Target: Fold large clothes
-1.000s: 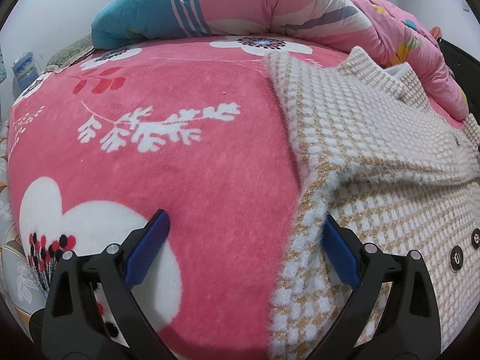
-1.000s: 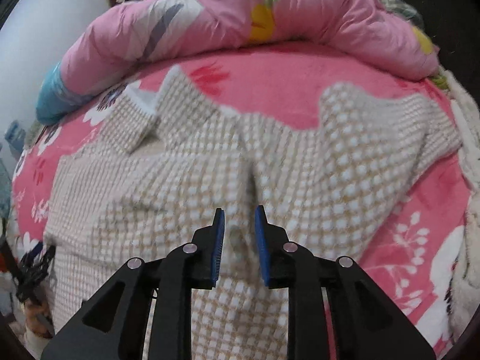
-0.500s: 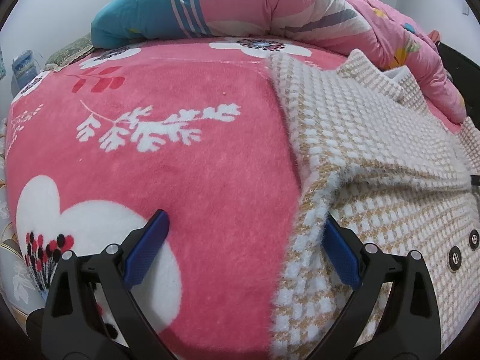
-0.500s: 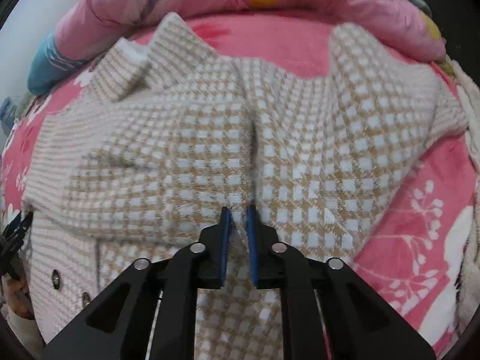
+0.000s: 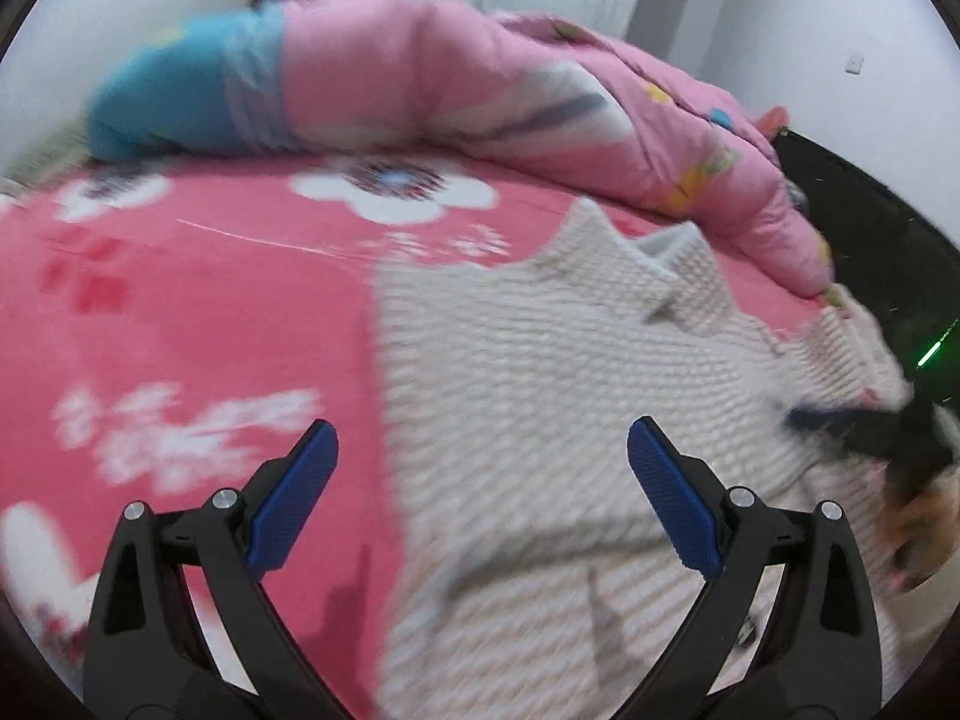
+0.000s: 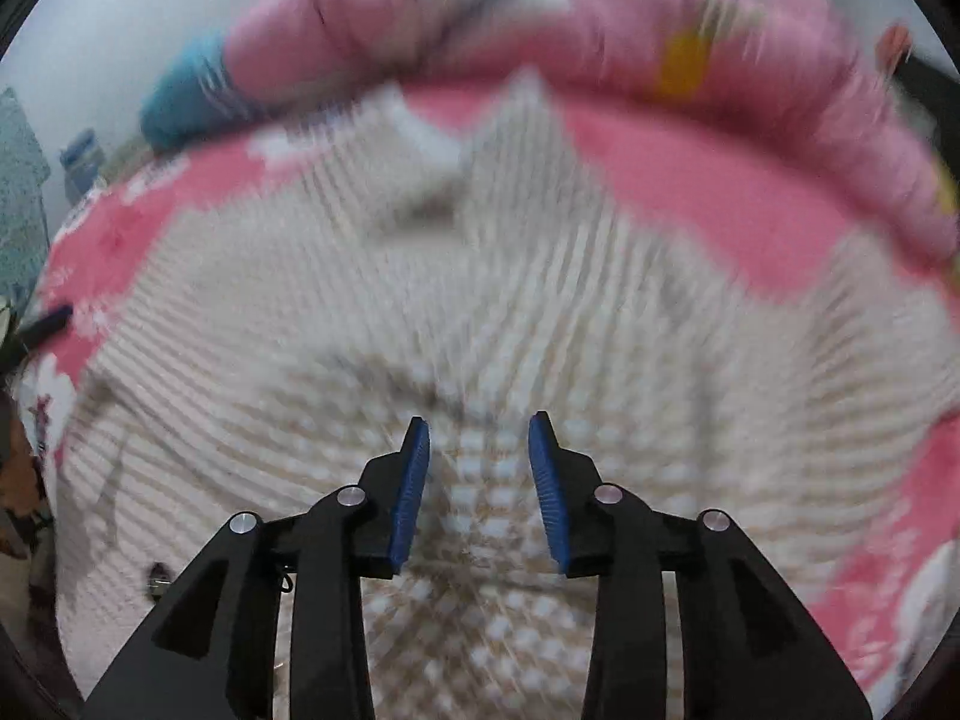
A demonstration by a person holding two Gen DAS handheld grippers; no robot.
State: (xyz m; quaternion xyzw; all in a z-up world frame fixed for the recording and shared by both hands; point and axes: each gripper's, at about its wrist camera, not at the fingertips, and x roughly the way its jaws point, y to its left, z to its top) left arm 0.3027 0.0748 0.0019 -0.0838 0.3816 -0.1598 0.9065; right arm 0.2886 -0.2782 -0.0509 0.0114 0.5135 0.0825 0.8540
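A large cream and tan checked knit jacket lies spread on a pink flowered blanket, collar toward the far side. My left gripper is open wide and empty, raised above the jacket's left edge. My right gripper is open and empty above the middle of the jacket. The right gripper also shows blurred at the right edge of the left wrist view. Both views are motion-blurred.
A rolled pink and blue quilt lies along the far side of the bed and also shows in the right wrist view. A black surface borders the bed on the right.
My right gripper has opened and let go of the jacket fold it pinched, and pulled back. My left gripper has lifted away from the jacket's edge.
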